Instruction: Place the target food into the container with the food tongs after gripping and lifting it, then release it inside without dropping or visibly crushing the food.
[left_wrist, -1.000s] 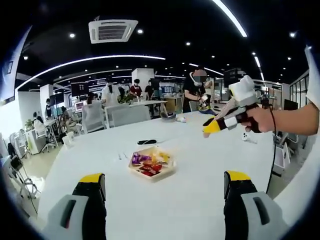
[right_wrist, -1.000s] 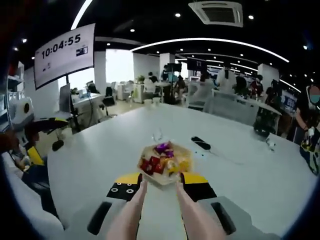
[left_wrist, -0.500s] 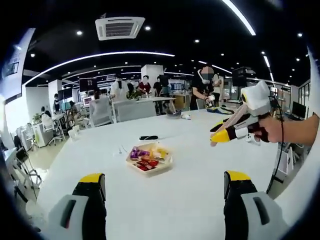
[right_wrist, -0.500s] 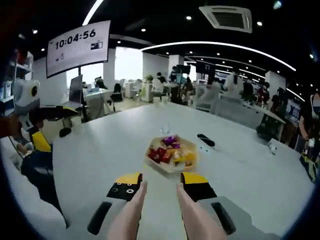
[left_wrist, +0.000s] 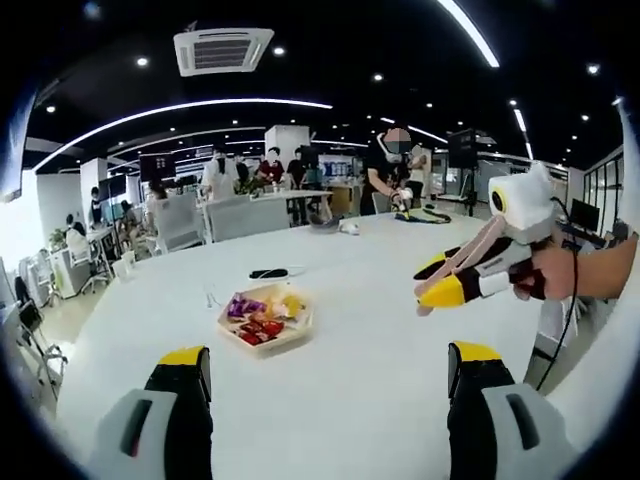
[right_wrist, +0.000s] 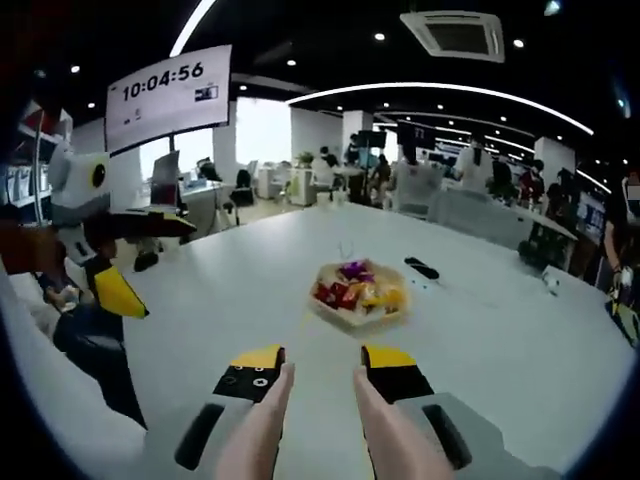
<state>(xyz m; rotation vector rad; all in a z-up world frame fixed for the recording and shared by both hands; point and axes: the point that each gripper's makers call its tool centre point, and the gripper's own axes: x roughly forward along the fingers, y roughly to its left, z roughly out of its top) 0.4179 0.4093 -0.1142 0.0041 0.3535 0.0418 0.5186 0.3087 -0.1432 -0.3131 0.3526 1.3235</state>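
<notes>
Big round white table (left_wrist: 350, 330) in an open office, and a small tray (left_wrist: 266, 322) of wrapped snacks (left_wrist: 258, 318) sits out near the middle of it. In the right gripper view the same tray (right_wrist: 360, 297) is straight ahead of the jaws, well apart from them.

The left gripper (left_wrist: 330, 372) has its yellow-tipped jaws spread wide with nothing between them, hovering above the tabletop on the near side of the tray.

The right gripper (right_wrist: 322, 358) has its jaws much narrower, and they're clamped on the tongs (right_wrist: 320, 425), whose two beige arms run back toward the camera. Tong tips are apart, no food in them. From the left gripper view you can see the right gripper (left_wrist: 440, 285) held in a hand (left_wrist: 560, 280) off to the side of the tray.

A dark phone-like thing (left_wrist: 268, 272) lies beyond the tray. People stand around desks in the background.
</notes>
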